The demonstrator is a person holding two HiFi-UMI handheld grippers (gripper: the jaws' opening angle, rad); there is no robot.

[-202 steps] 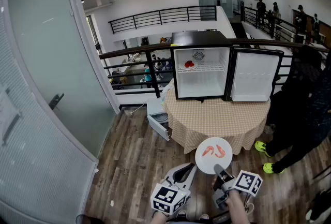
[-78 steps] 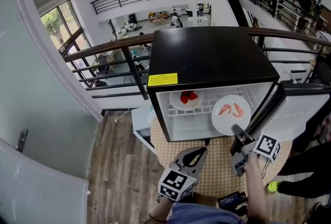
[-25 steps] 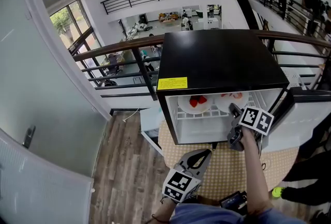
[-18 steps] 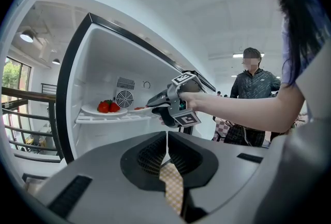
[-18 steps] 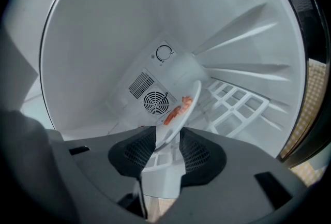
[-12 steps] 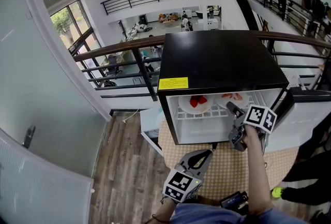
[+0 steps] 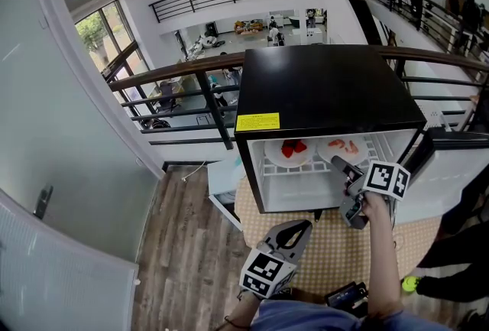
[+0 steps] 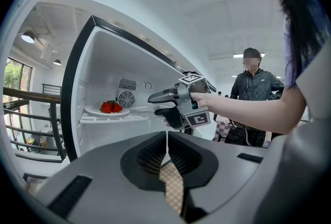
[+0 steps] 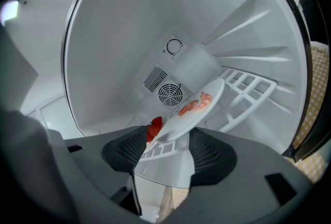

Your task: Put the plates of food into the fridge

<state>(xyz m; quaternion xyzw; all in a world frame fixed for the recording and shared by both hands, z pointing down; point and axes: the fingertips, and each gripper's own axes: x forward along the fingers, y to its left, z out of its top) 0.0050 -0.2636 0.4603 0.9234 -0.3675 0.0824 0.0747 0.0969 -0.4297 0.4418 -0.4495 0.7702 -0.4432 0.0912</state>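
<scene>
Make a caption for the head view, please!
Right gripper, jaws just opening, with the shrimp plate between them beside the strawberry plate on the fridge shelf.

Before me the wire shelf (image 7: 304, 170) in the fridge (image 7: 321, 89) carries two plates, side by side; the strawberry plate (image 7: 288, 153) lies left, the shrimp plate (image 7: 344, 147) right.

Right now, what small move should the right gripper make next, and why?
Probably draw the right gripper straight back out of the black-topped white fridge. Its jaws have just been opening and stand wide; the round white plate of pink shrimp rests on the white wire shelf, its near rim between them, unpressed.
</scene>
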